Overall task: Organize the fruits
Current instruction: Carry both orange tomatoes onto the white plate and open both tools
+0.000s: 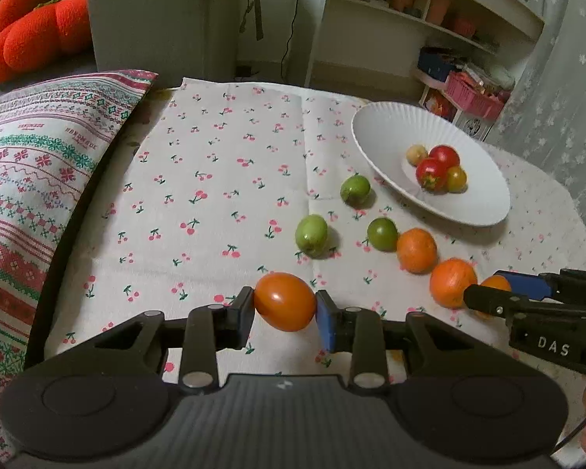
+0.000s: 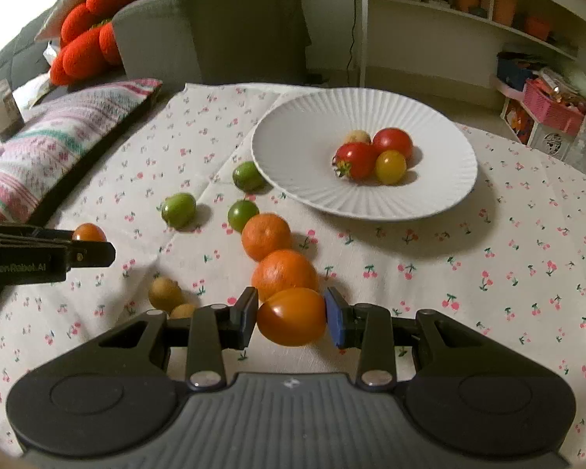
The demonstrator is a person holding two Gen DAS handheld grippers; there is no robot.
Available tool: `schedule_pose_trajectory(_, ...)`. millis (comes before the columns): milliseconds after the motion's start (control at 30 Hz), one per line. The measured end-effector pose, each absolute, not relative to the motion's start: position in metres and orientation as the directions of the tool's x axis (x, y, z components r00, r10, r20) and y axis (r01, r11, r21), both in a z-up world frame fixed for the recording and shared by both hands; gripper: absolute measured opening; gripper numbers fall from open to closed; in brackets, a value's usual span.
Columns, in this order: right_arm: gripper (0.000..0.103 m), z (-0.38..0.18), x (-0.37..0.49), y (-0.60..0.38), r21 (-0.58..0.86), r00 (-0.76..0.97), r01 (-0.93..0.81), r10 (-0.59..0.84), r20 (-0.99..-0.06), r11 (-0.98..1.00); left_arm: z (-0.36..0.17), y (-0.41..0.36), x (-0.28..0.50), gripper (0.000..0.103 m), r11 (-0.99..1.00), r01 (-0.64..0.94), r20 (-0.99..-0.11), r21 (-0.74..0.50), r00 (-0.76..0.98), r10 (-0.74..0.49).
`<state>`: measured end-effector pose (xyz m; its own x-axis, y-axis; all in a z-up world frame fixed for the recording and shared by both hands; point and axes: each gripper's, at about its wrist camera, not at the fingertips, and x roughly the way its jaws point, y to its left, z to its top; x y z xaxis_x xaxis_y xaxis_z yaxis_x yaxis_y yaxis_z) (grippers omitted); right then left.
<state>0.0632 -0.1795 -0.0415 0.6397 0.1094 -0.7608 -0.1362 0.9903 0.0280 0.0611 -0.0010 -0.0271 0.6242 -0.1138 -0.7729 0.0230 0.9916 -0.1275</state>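
Toward the left edge of the cloth-covered table point(image 2: 488, 305), the left gripper point(image 1: 284, 305) has its jaws nearly closed on an orange tomato point(image 1: 284, 301), pads pressing both ends so it can be carried. To its right, three green fruits point(image 2: 179, 210) and two mandarins point(image 2: 266, 236) lie loose in a rough line, apparently waiting their turn. Two small brownish fruits point(image 2: 165, 293) sit near the table's near edge; what they are is hard to tell. The right gripper point(image 2: 292, 316) likewise pinches a second orange tomato point(image 2: 292, 316), jaws narrow around it. Toward the far right corner, the white ribbed plate point(image 2: 293, 148) holds two red tomatoes point(image 2: 392, 141), a yellow one point(image 2: 390, 167) and a pale fruit, clustered together.
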Motion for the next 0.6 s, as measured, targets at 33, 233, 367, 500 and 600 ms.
schedule_pose_trajectory(33,0.034,-0.039,0.063,-0.182,0.032,0.647,-0.130,0.109,-0.755,0.991,-0.024,0.001,0.062,0.021,0.990,0.018,-0.770,-0.140,0.627,-0.120)
schedule_pose_trajectory(233,0.034,-0.017,0.067,-0.212,0.098,0.696,-0.050,0.105,-0.710,0.994,-0.001,0.010,0.068,0.021,0.983,-0.010,-0.731,-0.185,0.670,-0.131)
schedule_pose_trajectory(367,0.034,-0.010,0.070,-0.230,0.132,0.717,0.000,0.092,-0.691,0.991,0.009,0.002,0.075,0.021,0.980,0.006,-0.713,-0.199,0.686,-0.149)
schedule_pose_trajectory(500,0.034,-0.008,0.075,-0.240,0.147,0.729,0.037,0.074,-0.680,0.989,0.012,-0.017,0.084,0.021,0.973,0.041,-0.708,-0.227,0.679,-0.193)
schedule_pose_trajectory(600,0.034,-0.007,0.079,-0.245,0.164,0.738,0.054,0.071,-0.671,0.985,0.013,-0.035,0.092,0.021,0.970,0.076,-0.701,-0.231,0.678,-0.221)
